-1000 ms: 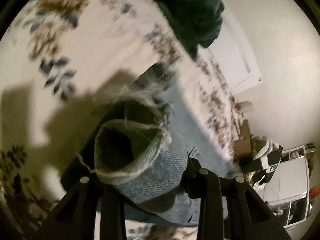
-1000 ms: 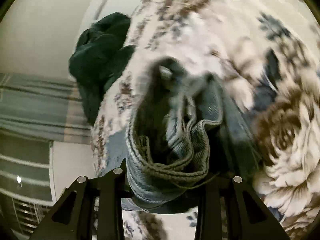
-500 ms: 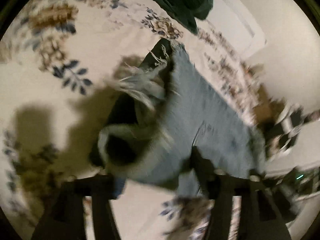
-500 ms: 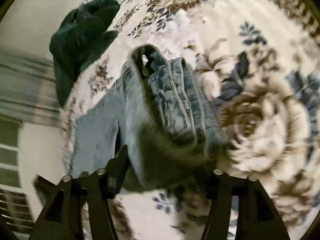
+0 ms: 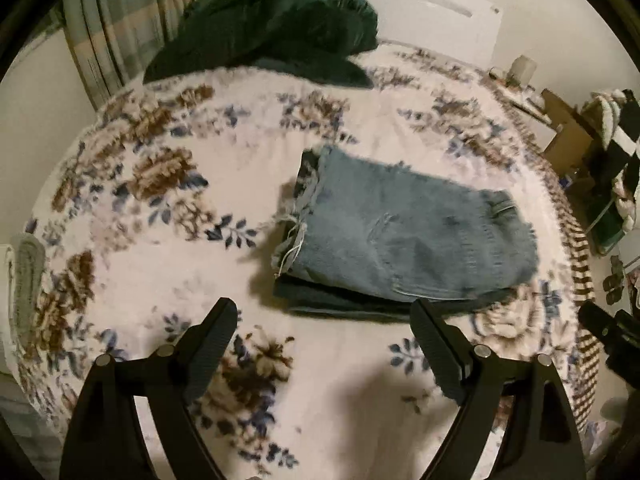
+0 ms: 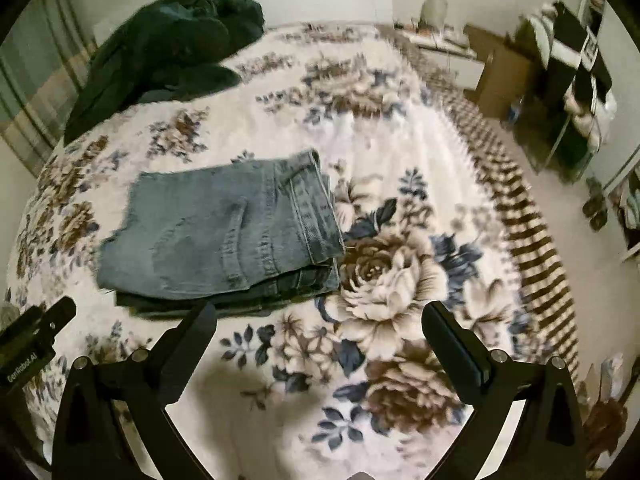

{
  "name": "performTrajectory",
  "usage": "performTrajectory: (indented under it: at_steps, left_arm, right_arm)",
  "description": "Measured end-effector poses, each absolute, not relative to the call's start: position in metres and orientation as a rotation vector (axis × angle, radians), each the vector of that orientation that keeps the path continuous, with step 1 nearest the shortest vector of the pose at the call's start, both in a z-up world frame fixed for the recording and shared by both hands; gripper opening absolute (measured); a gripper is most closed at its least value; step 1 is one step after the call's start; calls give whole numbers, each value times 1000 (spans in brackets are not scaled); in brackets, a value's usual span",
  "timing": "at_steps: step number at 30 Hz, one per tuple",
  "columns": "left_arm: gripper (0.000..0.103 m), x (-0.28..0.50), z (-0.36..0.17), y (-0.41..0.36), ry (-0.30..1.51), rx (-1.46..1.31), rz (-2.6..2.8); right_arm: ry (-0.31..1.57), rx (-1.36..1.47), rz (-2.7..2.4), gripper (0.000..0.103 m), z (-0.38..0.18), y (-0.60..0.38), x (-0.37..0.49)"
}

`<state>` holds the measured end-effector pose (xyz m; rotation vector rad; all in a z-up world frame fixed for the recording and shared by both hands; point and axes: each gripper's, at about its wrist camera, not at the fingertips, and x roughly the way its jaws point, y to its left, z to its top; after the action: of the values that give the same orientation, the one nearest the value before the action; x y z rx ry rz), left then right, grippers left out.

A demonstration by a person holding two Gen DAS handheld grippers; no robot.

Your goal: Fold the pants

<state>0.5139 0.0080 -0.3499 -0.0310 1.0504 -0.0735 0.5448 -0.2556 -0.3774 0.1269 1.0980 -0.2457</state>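
Observation:
Light blue jeans lie folded into a compact stack on a floral bedspread, frayed hems at the left end, waistband at the right. In the right wrist view the same jeans sit left of centre. My left gripper is open and empty, just in front of the stack. My right gripper is open and empty, in front of the stack's right end. The left gripper's body shows at the right wrist view's left edge.
A dark green garment is heaped at the bed's far left, also in the right wrist view. The bed's right edge has a brown striped border. Cardboard boxes and shelving stand beyond it.
Both grippers were shut on the jeans and carrying them. They have let go, opened, and pulled back; the jeans now lie folded flat on the bedspread.

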Motion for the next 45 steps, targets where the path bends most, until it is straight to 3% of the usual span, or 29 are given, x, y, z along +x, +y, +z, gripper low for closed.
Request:
performTrajectory:
  at_steps: [11, 19, 33, 35, 36, 45]
  left_arm:
    - [88, 390, -195, -4, 850, 19, -103]
    - [88, 284, -116, -10, 758, 25, -96]
    - [88, 196, -47, 11, 682, 4, -65]
    - [101, 190, -43, 13, 672, 10, -71]
    - [103, 188, -42, 14, 668, 11, -74]
    - [103, 175, -44, 25, 672, 8, -55]
  right_arm:
    - [877, 71, -216, 103, -197, -237, 403]
    - [752, 41, -184, 103, -87, -228, 276]
    - [676, 25, -159, 103, 20, -206, 132]
    - [664, 31, -156, 103, 31, -200, 120]
    - [655, 33, -154, 103, 36, -197, 114]
    - [671, 34, -152, 103, 43, -182, 101]
